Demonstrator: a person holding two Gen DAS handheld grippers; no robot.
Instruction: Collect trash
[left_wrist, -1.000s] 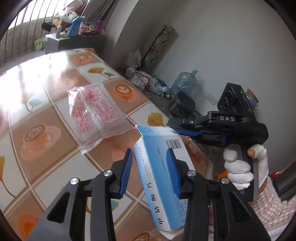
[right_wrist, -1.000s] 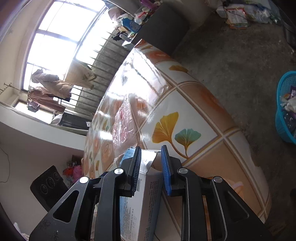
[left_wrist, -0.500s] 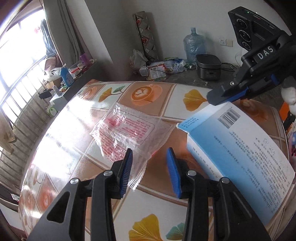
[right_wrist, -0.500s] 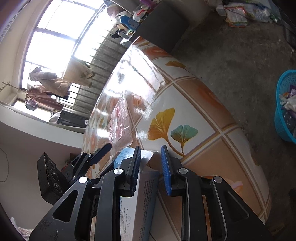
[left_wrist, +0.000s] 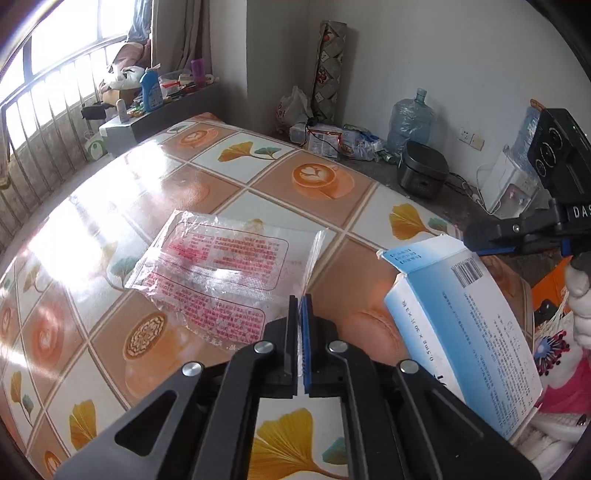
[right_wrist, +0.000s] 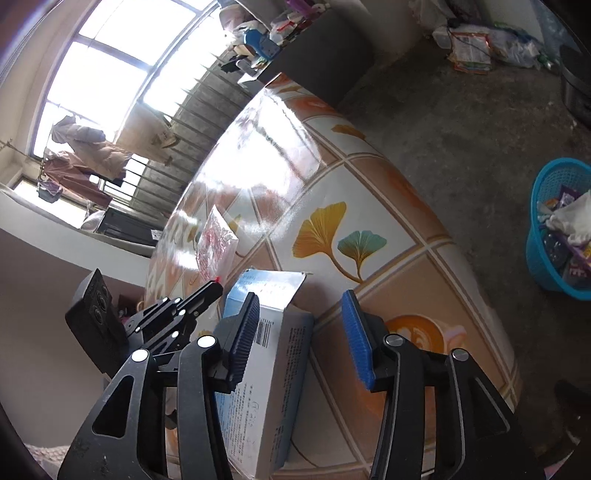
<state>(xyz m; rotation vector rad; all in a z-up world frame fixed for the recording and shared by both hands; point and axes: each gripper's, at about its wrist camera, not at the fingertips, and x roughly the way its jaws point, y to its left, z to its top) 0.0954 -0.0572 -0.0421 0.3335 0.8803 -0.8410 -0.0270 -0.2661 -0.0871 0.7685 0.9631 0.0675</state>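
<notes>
Two grippers: our left (left_wrist: 300, 301) pinches wrapper (left_wrist: 221, 273) edge, centre frame; right (right_wrist: 301, 317) open, box (right_wrist: 269, 373) touching its left finger.

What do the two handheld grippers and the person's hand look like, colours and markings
Both the left gripper and the right gripper have black angular linkage arms with silver rivets and ribbed blue jaw pads. The right one carries a black box with round dials and white lettering "DAS". The hand holding it wears a white glove.
</notes>
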